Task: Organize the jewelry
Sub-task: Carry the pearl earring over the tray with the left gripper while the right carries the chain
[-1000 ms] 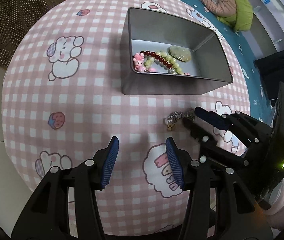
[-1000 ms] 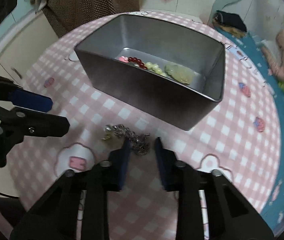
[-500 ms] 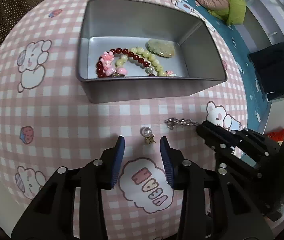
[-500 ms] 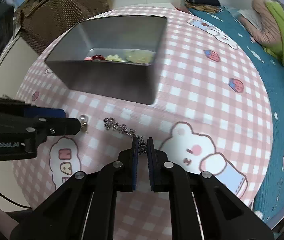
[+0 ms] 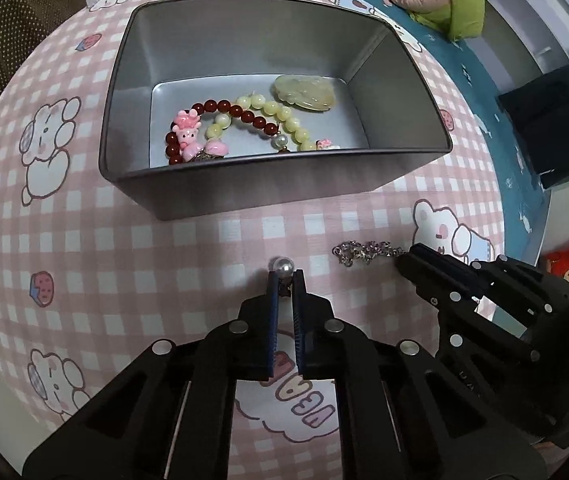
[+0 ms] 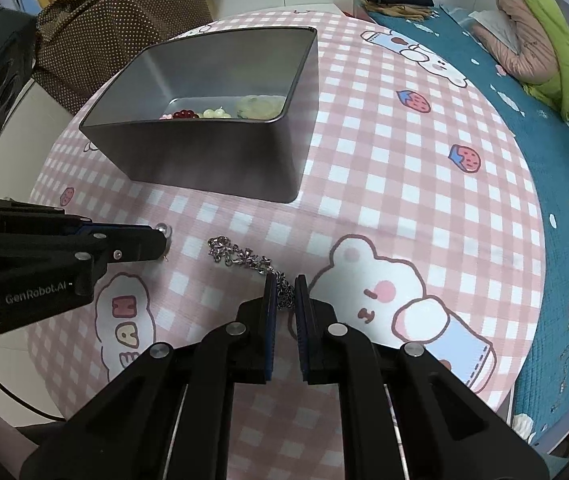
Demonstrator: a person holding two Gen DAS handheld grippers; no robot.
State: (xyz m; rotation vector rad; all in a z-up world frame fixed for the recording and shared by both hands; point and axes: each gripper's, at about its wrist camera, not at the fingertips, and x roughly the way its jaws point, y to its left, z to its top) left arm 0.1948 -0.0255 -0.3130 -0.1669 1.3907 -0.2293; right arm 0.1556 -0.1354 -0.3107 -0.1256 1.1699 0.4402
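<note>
A grey metal tin (image 5: 244, 196) (image 6: 220, 168) stands on the pink checked tablecloth and holds a red bead bracelet (image 5: 240, 114), a pale green bead bracelet (image 5: 268, 106), a jade pendant (image 5: 304, 92) and a pink charm (image 5: 186, 132). My left gripper (image 5: 284, 280) (image 6: 160, 240) is shut on a pearl earring (image 5: 283, 266) (image 6: 163, 229) on the cloth in front of the tin. My right gripper (image 6: 284, 286) (image 5: 404, 256) is shut on one end of a silver chain (image 6: 240, 254) (image 5: 364, 249) that trails left along the cloth.
The round table's edge runs close behind both grippers. A teal bed (image 6: 544, 128) with a green and pink bundle (image 6: 544, 44) lies to the right. A brown dotted bag (image 6: 124, 20) stands behind the tin.
My left gripper closed on the pearl earring and moved nearer the tin. My right gripper stays shut on the chain's end; the chain lies stretched out to its left.
</note>
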